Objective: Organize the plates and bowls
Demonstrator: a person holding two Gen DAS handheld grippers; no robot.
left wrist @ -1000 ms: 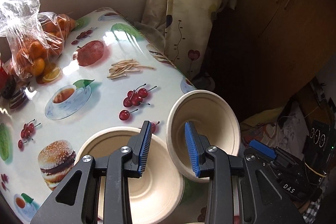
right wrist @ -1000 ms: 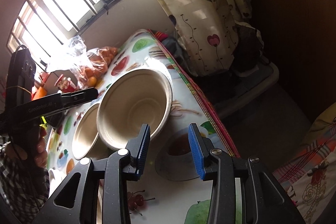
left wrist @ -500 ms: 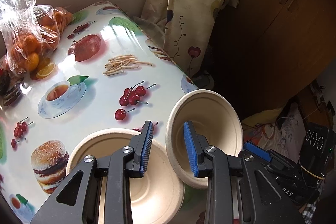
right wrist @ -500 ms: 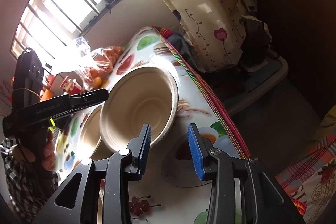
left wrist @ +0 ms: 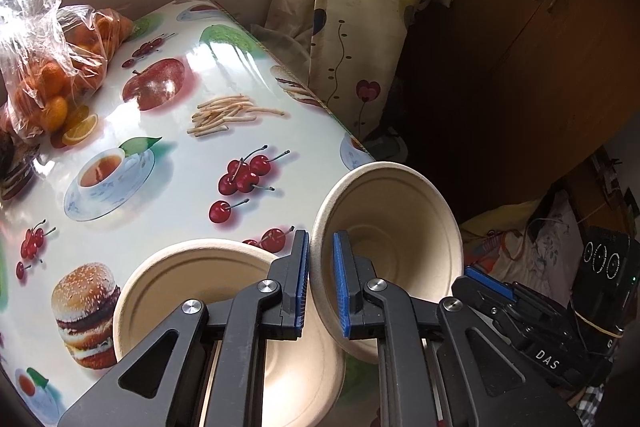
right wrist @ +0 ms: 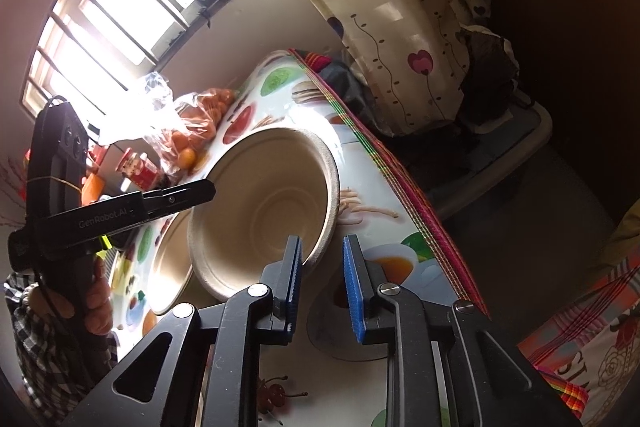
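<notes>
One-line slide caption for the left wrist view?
Left gripper pinches tilted paper bowl's rim beside a second bowl on the fruit-print table.

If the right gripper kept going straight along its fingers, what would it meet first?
Probably the tilted beige bowl: its lower rim already sits beside the right gripper's left finger. The gap itself points at the printed tablecloth; depth is unclear.

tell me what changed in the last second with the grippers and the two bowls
The left gripper has narrowed its jaws onto the rim of the tilted bowl, now pinched or nearly so. The right gripper stays open beside that bowl's rim, not gripping. The second bowl and the bag of oranges have not moved on the table.
</notes>
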